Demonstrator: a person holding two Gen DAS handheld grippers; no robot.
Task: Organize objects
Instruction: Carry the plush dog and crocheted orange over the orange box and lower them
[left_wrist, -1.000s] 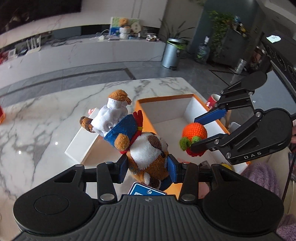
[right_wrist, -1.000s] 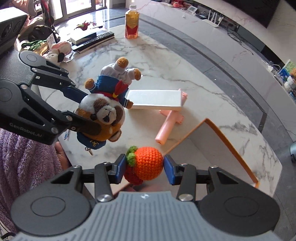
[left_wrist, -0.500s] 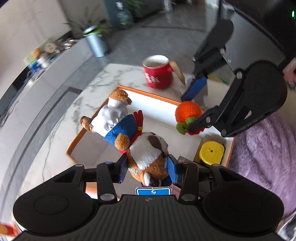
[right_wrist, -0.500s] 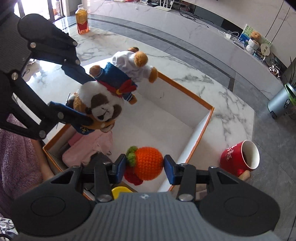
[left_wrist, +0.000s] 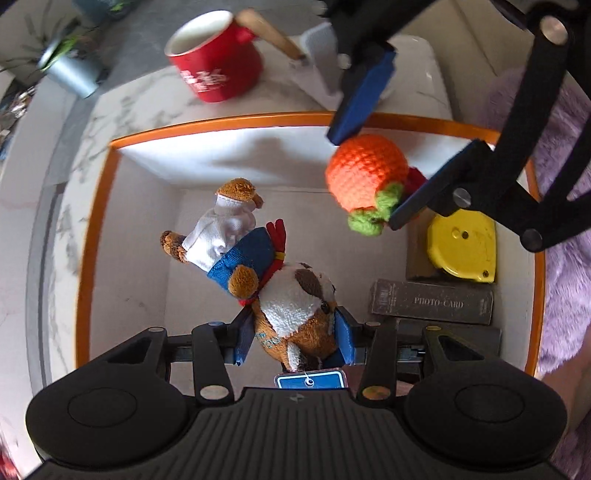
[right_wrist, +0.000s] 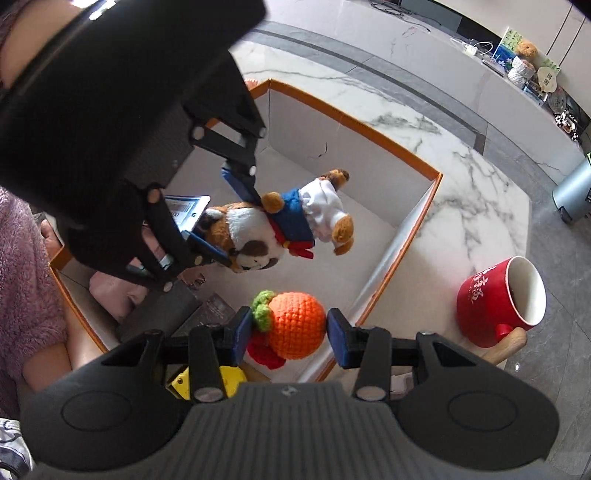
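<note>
My left gripper (left_wrist: 293, 341) is shut on the head of a brown and white plush dog (left_wrist: 295, 306) in a blue and white outfit; it also shows in the right wrist view (right_wrist: 280, 225). It hangs above the open white box with an orange rim (left_wrist: 96, 206). My right gripper (right_wrist: 290, 334) is shut on an orange crocheted fruit (right_wrist: 297, 325) with green leaves, held over the box's corner. The fruit (left_wrist: 365, 177) also shows in the left wrist view, between the right gripper's blue pads.
Inside the box lie a yellow tape measure (left_wrist: 461, 247), a dark "PHOTO-CARD" case (left_wrist: 432, 302) and a pink item (right_wrist: 110, 291). A red mug (right_wrist: 498, 299) stands on the marble table (right_wrist: 461, 192) just outside the box. A purple fuzzy sleeve (left_wrist: 561, 229) is at the right.
Both grippers have moved lower over the box with their toys still held. The box interior now fills both views and the mug has shifted toward the edge.
</note>
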